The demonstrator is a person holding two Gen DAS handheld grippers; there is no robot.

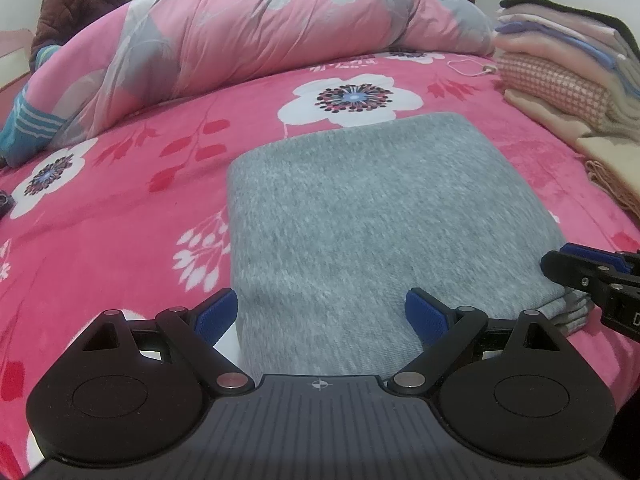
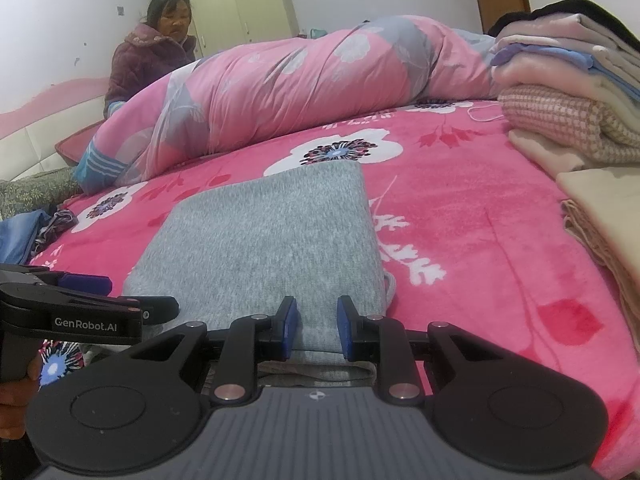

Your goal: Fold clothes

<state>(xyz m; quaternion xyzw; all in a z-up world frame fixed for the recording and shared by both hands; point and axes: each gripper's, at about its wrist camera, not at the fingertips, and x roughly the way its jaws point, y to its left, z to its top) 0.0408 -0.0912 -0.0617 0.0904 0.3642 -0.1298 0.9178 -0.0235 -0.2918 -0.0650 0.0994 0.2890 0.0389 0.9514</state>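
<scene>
A folded grey garment [image 1: 360, 216] is lying flat on the pink flowered bedspread [image 1: 120, 200], and everything else is placed around it. The left gripper [image 1: 320, 316] is hovering at the garment's near edge with its jaws standing wide apart, one blue pad off the garment's left side and the other over its near right part; nothing is being gripped. The right gripper [image 2: 317, 328] is sitting at the garment's near right corner with its jaws narrowed to a small gap. The garment's edge is running between the blue pads, but whether the pads are pressing on the cloth cannot be told. In the left wrist view this gripper is showing at the garment's right side [image 1: 592, 280].

Beyond the garment's far edge a rolled pink quilt [image 1: 260, 40] is stretching across the bed. To the garment's right a stack of folded clothes [image 1: 568, 68] is resting on the bedspread. Past the quilt, to the garment's far left, a person in a padded purple jacket [image 2: 148, 64] is sitting.
</scene>
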